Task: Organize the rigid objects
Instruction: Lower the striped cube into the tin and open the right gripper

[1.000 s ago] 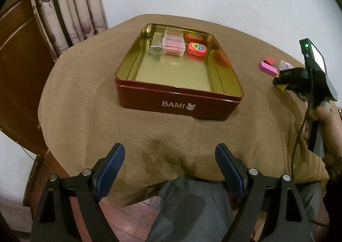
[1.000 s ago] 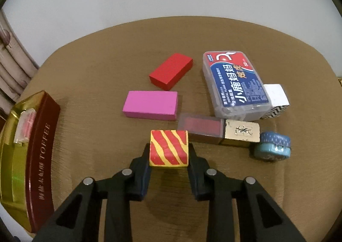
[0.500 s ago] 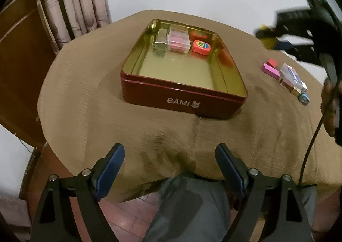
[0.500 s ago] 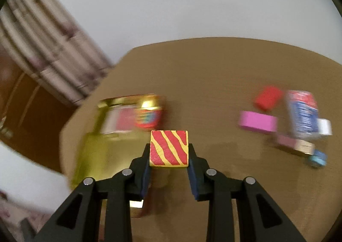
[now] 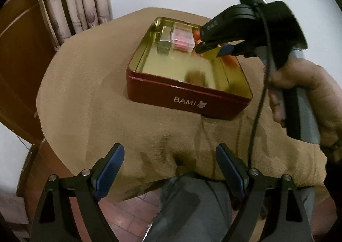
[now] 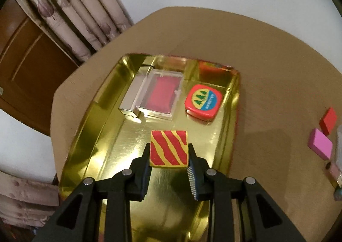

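My right gripper (image 6: 168, 154) is shut on a red-and-yellow striped block (image 6: 168, 148) and holds it above the gold inside of the red BAMI tin (image 6: 96, 135). In the tin lie a clear case with a pink insert (image 6: 160, 96), a silver box (image 6: 132, 94) and a red rounded tape measure (image 6: 203, 102). In the left wrist view the right gripper (image 5: 215, 49) hangs over the tin (image 5: 188, 98) with the block. My left gripper (image 5: 168, 167) is open and empty, near the table's front edge.
A red block (image 6: 328, 121), a pink block (image 6: 320, 143) and other small items lie on the brown cloth right of the tin. Curtains (image 6: 85, 13) and a wooden door (image 6: 27, 66) stand behind the round table. The person's legs (image 5: 192, 205) are below the front edge.
My right gripper has carried the striped block left from the loose pile to above the tin. My left gripper has stayed open, shifting only slightly.
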`<state>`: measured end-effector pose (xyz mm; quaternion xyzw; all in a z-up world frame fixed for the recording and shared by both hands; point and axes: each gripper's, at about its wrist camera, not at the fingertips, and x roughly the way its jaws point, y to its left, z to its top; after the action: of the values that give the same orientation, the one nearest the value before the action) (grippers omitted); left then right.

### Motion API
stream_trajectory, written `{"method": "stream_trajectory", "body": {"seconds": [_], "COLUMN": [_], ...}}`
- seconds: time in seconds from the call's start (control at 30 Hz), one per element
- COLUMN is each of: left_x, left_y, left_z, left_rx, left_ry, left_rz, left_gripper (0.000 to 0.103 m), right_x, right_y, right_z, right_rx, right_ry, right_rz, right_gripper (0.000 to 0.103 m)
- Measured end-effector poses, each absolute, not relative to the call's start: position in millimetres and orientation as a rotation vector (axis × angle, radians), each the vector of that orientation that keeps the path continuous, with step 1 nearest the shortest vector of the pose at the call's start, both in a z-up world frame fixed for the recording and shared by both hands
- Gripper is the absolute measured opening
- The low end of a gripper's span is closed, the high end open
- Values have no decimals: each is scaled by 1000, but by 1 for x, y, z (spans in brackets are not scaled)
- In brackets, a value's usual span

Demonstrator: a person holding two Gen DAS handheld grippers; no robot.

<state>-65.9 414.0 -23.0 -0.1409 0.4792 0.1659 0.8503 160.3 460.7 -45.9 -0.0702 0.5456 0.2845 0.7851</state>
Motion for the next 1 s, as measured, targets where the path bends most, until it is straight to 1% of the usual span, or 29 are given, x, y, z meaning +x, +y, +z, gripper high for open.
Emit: {"method": "stream_trajectory", "body": {"seconds": [0.13,0.43,0.5,0.53,0.6,0.67,0.77,0.9,1.0], "left_x": [-64,-65,-64,-64,-64,-65,-66,-68,-68], "left_y": [414,416,417,418,418,417,413,404,392], "left_z": [-28,-29,-30,-29,-28,-28,-27,-22,-18], "left_rx": [-300,-307,-309,-309,-304,-293,-273,-226,-198], "left_ry": [1031,1038,1043,1042,1035,1030,1019,997,986], "left_rz": [338,337,336,337,340,341,337,319,277], "left_gripper": [85,85,85,85,85,85,85,85,85], "right_x": [163,167,168,168,169,168,166,152,138], "right_y": [468,481,481,481,477,467,445,372,300], "right_z": [-60,-63,-62,-60,-53,-38,-13,17,19], "right_rx": [-209,-405,-413,-409,-375,-300,-172,-13,5], "right_ry": [1190,1117,1107,1102,1076,1046,1004,894,820], "right_rz": [580,447,442,442,455,504,585,571,439], "right_gripper": [30,30,32,35,39,41,42,42,44]}}
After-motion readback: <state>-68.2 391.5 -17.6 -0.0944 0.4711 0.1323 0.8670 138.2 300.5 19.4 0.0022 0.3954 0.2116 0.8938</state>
